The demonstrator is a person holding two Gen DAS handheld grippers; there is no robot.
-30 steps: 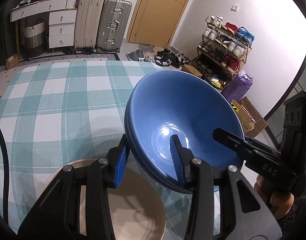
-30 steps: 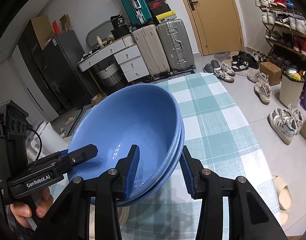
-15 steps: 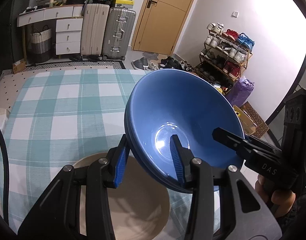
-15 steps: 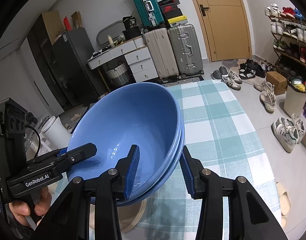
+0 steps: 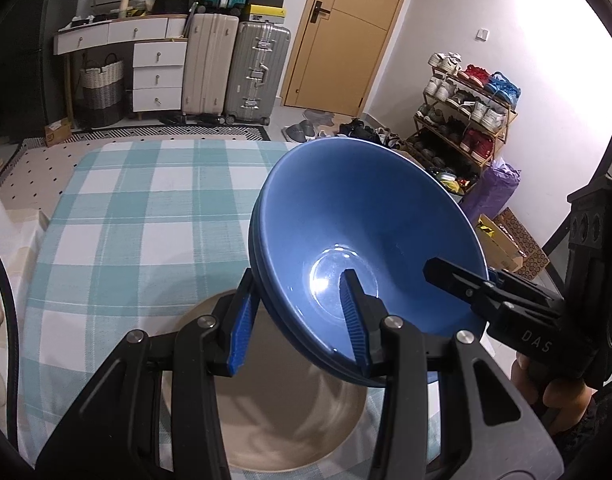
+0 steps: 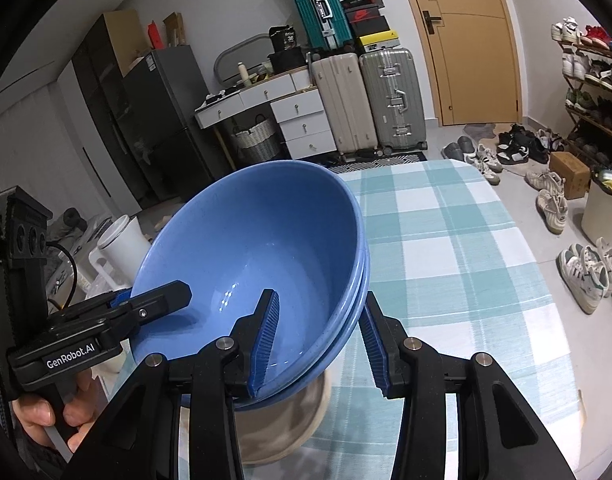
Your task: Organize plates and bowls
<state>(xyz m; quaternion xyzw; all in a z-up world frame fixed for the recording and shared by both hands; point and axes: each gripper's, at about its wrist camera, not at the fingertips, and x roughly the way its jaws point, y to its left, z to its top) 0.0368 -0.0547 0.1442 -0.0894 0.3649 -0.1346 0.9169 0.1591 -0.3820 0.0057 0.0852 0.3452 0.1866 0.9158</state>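
Two stacked blue bowls [image 5: 362, 232] hang in the air, nested one in the other, also seen in the right wrist view [image 6: 258, 248]. My left gripper [image 5: 298, 320] is shut on their near rim, one finger inside and one outside. My right gripper [image 6: 318, 340] is shut on the opposite rim the same way. A beige plate [image 5: 290, 420] lies on the checked tablecloth right under the bowls; in the right wrist view the beige plate [image 6: 282, 428] shows below the stack.
The table with the teal and white checked cloth [image 5: 138, 224] stretches away ahead. Suitcases [image 5: 234, 68], a white drawer unit [image 5: 158, 64] and a shoe rack [image 5: 466, 112] stand across the room. Shoes [image 6: 586, 268] lie on the floor to the right of the table.
Both grippers, still holding the bowl stack, have moved over the beige plate, which now shows more fully beneath the bowls.
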